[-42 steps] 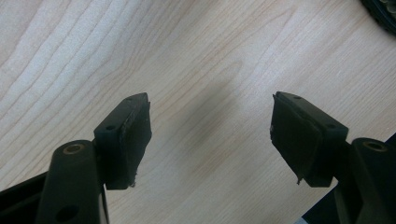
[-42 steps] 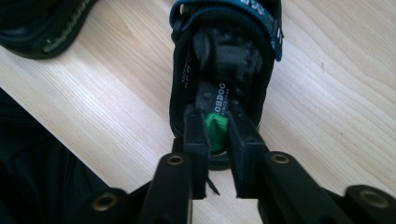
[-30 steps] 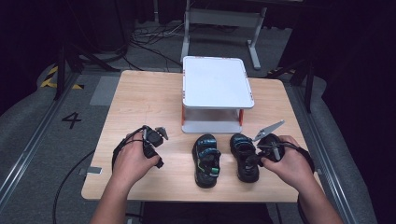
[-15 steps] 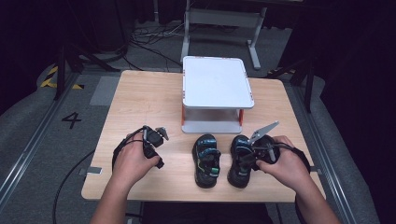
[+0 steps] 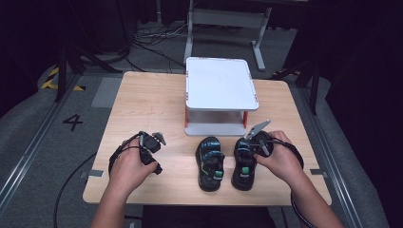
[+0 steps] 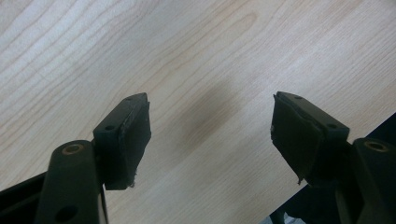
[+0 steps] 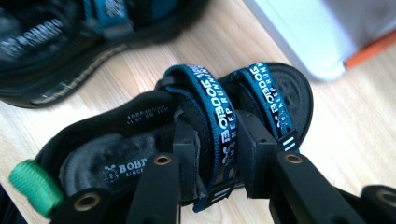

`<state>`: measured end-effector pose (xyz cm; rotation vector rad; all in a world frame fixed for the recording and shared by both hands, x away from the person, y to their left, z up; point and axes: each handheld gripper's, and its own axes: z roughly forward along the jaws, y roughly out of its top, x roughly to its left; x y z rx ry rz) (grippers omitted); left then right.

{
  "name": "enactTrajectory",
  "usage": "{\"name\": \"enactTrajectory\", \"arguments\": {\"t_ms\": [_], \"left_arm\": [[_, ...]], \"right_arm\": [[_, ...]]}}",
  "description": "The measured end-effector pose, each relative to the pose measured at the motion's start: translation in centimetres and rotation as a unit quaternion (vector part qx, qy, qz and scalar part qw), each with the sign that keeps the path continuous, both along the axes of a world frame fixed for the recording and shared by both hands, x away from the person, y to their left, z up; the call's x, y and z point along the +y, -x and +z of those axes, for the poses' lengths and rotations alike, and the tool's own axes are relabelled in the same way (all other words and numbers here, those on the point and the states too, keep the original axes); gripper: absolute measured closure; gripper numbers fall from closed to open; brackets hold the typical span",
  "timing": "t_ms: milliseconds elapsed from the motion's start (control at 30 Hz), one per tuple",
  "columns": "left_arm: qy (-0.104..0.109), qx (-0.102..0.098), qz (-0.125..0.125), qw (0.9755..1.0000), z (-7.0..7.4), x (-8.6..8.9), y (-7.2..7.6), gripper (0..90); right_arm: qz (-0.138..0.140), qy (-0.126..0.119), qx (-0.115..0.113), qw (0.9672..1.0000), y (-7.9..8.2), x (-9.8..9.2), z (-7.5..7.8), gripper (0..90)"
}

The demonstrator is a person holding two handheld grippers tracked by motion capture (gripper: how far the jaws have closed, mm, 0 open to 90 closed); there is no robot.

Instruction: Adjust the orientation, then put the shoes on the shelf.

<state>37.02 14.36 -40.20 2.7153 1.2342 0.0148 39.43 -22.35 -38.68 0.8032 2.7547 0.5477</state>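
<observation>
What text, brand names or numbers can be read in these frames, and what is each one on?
"4": painted on the floor left of the table.
"BOBDOG KEEP RUNN...": blue strap of the sandal that the right gripper pinches; cut off by the fingers.
"BOBDOG RUNN...": its front strap, partly readable.
"BOBD...", with "SINCE" below: sandal's insole, cut off.
Small white code on the sandal's inner edge: too small to read.
Other sandal: white strap print, blurred.

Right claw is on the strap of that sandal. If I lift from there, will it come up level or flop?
Probably not level: the right claw pinches only the blue strap, a soft webbing that may flex, so the right sandal could hang tilted. It looks light, a small open sandal. The green heel loop end may sag lowest.
</observation>
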Motion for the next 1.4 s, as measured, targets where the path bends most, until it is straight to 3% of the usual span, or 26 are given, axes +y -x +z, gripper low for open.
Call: {"name": "enactTrajectory", "arguments": {"t_ms": [100,167,233,300,367,433,533,667,833,967,1133,1267,1400], "left_arm": [[0.002,0.000,0.008,1.0000,-0.1,0.3,0.3,29.3],[-0.003,-0.002,0.005,1.0000,-0.1,0.4,0.3,29.3],[0.002,0.001,0.010,0.9999,-0.1,0.5,0.4,29.3],[0.000,-0.001,0.011,0.9999,0.0,0.6,0.5,29.3],[0.000,-0.001,0.011,0.9999,0.0,0.5,0.5,29.2],[0.002,-0.001,0.010,0.9999,-0.1,0.5,0.4,29.2],[0.000,0.001,0.004,1.0000,-0.1,0.4,0.2,29.1],[0.002,0.002,0.005,1.0000,0.0,0.5,0.0,28.3],[0.003,0.005,0.004,1.0000,-0.1,0.5,-0.3,26.9],[0.001,0.000,0.007,1.0000,0.2,0.5,-0.3,26.6],[0.004,-0.003,0.001,1.0000,0.5,0.4,-0.4,26.6],[0.007,-0.008,-0.004,0.9999,0.6,0.1,-0.6,26.6],[0.007,-0.006,-0.007,0.9999,0.6,0.0,-0.7,26.6]], "right_arm": [[0.041,-0.022,-0.004,0.9989,0.1,0.8,0.3,71.9],[0.050,-0.034,0.002,0.9981,0.1,1.2,0.3,71.9],[0.067,-0.063,0.023,0.9954,0.0,2.1,-0.1,71.9],[0.084,-0.060,0.021,0.9945,-0.1,2.7,-0.4,72.0],[0.086,-0.059,0.005,0.9945,-0.4,2.5,-0.5,71.9],[0.078,-0.058,-0.003,0.9953,-0.6,2.2,-0.7,71.5],[0.076,-0.061,0.005,0.9952,-0.5,2.2,-0.8,69.6],[0.063,-0.081,0.006,0.9947,-0.2,2.2,-0.5,54.1],[0.031,-0.095,0.010,0.9949,0.9,1.7,1.0,46.6],[0.009,-0.114,0.017,0.9934,1.8,1.9,2.1,44.8],[-0.004,-0.112,0.021,0.9935,2.9,3.0,2.9,43.5],[-0.018,-0.105,0.040,0.9935,3.7,4.1,2.8,42.1],[-0.045,-0.103,0.048,0.9925,3.8,4.6,2.8,42.1]]}}
